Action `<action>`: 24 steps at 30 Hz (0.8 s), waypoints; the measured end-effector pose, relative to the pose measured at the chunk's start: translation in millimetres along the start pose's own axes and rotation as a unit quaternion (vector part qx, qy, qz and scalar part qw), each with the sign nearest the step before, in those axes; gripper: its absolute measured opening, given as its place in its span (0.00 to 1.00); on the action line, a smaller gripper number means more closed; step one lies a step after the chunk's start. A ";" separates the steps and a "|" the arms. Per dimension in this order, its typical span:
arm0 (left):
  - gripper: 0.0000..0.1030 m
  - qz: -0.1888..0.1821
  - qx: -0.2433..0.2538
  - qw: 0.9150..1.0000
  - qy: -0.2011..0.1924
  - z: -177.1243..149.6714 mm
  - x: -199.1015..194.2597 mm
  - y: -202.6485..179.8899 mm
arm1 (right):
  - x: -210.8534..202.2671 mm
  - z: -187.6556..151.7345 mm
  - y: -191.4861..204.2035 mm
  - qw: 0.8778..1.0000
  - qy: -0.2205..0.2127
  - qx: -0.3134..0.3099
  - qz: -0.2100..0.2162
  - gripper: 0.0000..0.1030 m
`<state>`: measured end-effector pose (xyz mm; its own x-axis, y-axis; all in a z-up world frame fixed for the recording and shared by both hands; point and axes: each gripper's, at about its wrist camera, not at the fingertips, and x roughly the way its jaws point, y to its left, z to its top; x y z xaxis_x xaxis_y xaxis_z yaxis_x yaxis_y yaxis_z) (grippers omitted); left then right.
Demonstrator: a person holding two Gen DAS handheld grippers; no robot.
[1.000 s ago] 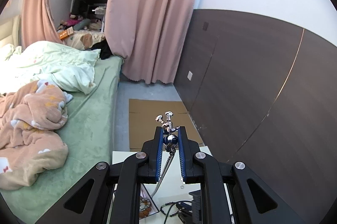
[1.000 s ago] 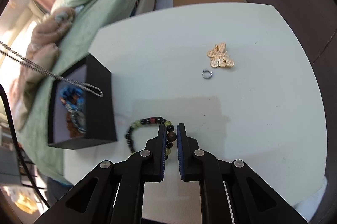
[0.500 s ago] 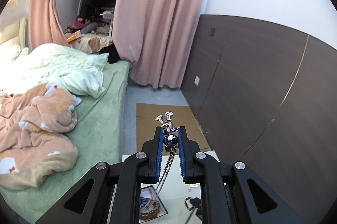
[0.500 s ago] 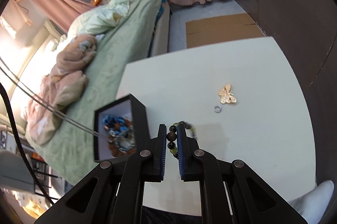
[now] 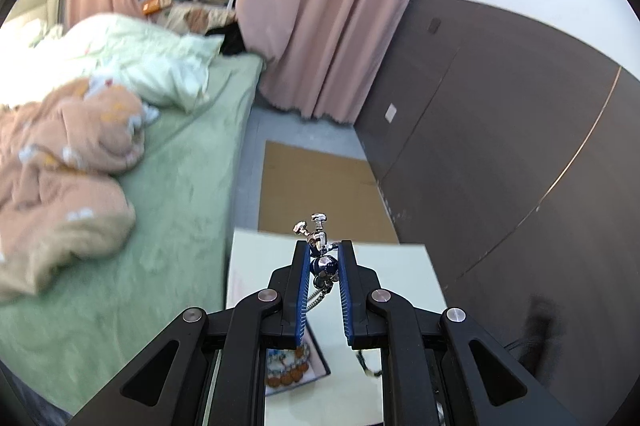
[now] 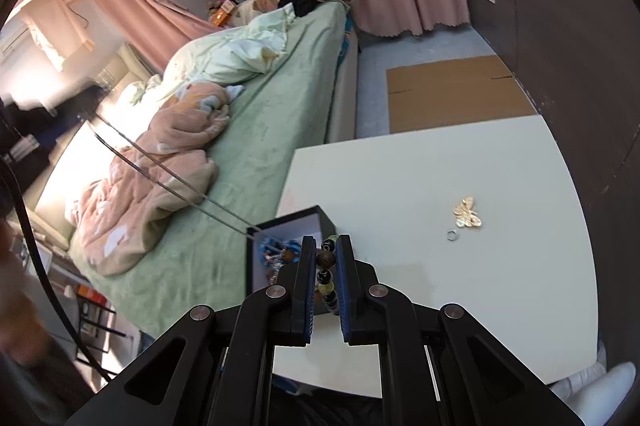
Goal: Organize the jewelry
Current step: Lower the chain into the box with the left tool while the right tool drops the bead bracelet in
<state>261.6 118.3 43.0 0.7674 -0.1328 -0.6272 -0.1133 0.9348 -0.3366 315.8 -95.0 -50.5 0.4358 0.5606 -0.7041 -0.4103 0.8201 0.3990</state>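
Two limp pieces hang from your tools: your left gripper (image 5: pixel 325 262) pinches the silver pendant necklace (image 5: pixel 322 258), its chain dangling at 6 o'clock; your right gripper (image 6: pixel 325 262) clamps the bead bracelet (image 6: pixel 326 260) above the black box (image 6: pixel 292 226). Both look light and slippery, so grip pendant and beads, not chain.

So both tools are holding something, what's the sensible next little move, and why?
Probably lower the left tool so the silver necklace it grips settles into the black jewelry box. Its chain already reaches down to the box's rim, and the box sits open with beads inside. The right tool holds the beaded bracelet lifted above the white table, so that could follow.
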 end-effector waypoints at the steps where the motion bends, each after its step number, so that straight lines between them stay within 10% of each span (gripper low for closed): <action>1: 0.14 -0.002 -0.007 1.000 0.011 -9.7 9.5 4.6 | -1.1 1.0 1.4 1.000 -0.001 -0.001 0.002 0.11; 10: 0.16 -0.032 -0.069 0.995 0.072 -59.1 60.2 30.2 | -6.2 5.3 7.9 1.000 -0.008 -0.002 0.006 0.11; 15: 0.72 -0.064 -0.127 0.986 0.086 -77.6 72.2 49.5 | -3.5 5.2 10.6 1.000 -0.004 -0.003 0.011 0.11; 24: 0.75 -0.052 -0.176 0.981 0.057 -96.7 51.8 83.8 | 16.1 3.2 22.6 0.999 0.014 -0.003 0.033 0.11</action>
<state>230.9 157.9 -85.7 0.7134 -0.2762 -0.6440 -0.2647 0.7447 -0.6127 316.1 -67.1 -50.9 0.3854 0.6100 -0.6924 -0.4422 0.7806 0.4417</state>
